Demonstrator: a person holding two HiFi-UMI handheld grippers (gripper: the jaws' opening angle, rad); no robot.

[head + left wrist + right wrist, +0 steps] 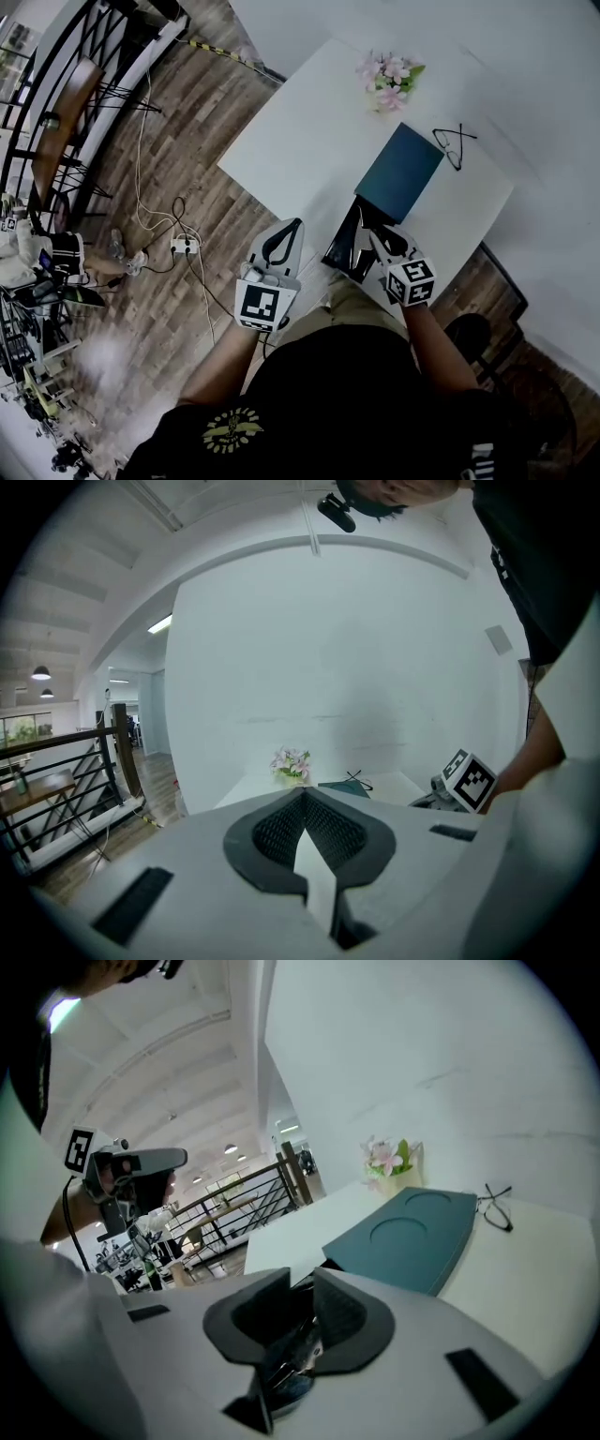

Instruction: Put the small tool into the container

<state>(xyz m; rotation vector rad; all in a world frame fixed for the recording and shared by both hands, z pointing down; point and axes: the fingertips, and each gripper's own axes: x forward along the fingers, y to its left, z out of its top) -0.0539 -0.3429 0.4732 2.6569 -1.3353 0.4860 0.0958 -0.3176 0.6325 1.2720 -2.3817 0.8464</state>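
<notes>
The right gripper (373, 234) has its fingers narrowed onto the small tool (295, 1358), above the dark open container (339, 253) at the counter's (300, 141) near edge by the teal lid (401, 172), while the left gripper's (292, 228) fingers meet, empty.

Left gripper (303, 797) jaws together; right gripper (300, 1286) apparently clamped on small tool (292, 1363)

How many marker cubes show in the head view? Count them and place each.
2. One marker cube sits on the left gripper, the other on the right gripper. None seems hidden.
</notes>
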